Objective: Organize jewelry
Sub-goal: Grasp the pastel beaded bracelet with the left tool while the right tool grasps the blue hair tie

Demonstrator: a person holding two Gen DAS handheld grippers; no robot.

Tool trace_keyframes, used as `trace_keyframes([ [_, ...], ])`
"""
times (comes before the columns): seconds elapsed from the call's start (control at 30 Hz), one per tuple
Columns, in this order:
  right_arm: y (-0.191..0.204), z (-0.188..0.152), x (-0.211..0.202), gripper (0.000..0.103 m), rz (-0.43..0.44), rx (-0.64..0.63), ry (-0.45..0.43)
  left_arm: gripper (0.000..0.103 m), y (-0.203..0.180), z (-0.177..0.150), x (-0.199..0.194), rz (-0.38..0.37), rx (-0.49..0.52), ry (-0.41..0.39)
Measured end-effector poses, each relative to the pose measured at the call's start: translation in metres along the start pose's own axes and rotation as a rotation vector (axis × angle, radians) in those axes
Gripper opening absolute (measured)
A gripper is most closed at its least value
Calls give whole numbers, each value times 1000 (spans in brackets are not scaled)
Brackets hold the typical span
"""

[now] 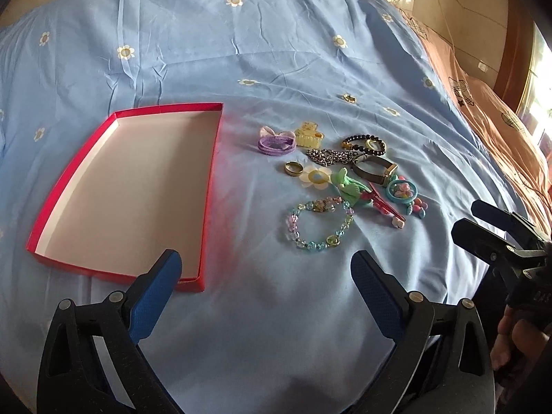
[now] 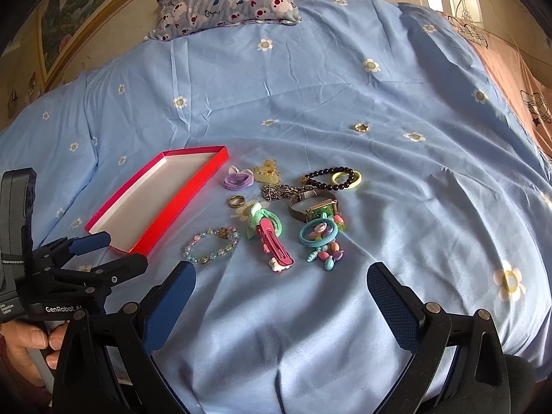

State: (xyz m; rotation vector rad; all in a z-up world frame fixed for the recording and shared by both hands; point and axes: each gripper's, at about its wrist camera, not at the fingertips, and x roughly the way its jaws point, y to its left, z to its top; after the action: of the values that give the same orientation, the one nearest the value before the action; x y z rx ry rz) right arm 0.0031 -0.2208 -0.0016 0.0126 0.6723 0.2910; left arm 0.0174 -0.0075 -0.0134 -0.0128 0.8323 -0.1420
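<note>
A shallow red box (image 1: pixel 214 158) with a white inside lies empty on the blue bedsheet; it also shows in the right wrist view (image 2: pixel 179 203). To its right lies a cluster of jewelry: a pastel bead bracelet (image 1: pixel 319 222) (image 2: pixel 211 245), a gold ring (image 1: pixel 294 168) (image 2: pixel 238 201), a purple hair tie (image 1: pixel 277 145), a silver chain (image 1: pixel 327 157), a black bead bracelet (image 1: pixel 362 143) (image 2: pixel 327 177), a watch (image 1: pixel 374 169) (image 2: pixel 312 205), a red hair clip (image 2: pixel 272 245) and a teal hair tie (image 2: pixel 317 234). My left gripper (image 1: pixel 265 272) is open and empty, near the box corner. My right gripper (image 2: pixel 281 279) is open and empty, just short of the cluster.
A small gold ring (image 1: pixel 348 97) (image 2: pixel 361 127) lies apart, farther back on the sheet. A patterned pillow (image 2: pixel 227 0) sits at the head of the bed. An orange blanket (image 1: pixel 483 110) covers the right side. The right gripper shows at the edge of the left wrist view (image 1: pixel 500 238).
</note>
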Motion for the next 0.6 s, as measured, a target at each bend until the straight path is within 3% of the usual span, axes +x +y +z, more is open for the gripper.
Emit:
trace_keyframes([
  [0.17,-12,6,9,93,0,14,19,89,-6,11,13,-23,38,14],
  [0.4,-25,18,31,65,-21,23,95,71,-6,25,37,-58,60,60],
  [0.6,-34,21,50,47,-25,51,161,68,-7,32,54,-72,80,101],
])
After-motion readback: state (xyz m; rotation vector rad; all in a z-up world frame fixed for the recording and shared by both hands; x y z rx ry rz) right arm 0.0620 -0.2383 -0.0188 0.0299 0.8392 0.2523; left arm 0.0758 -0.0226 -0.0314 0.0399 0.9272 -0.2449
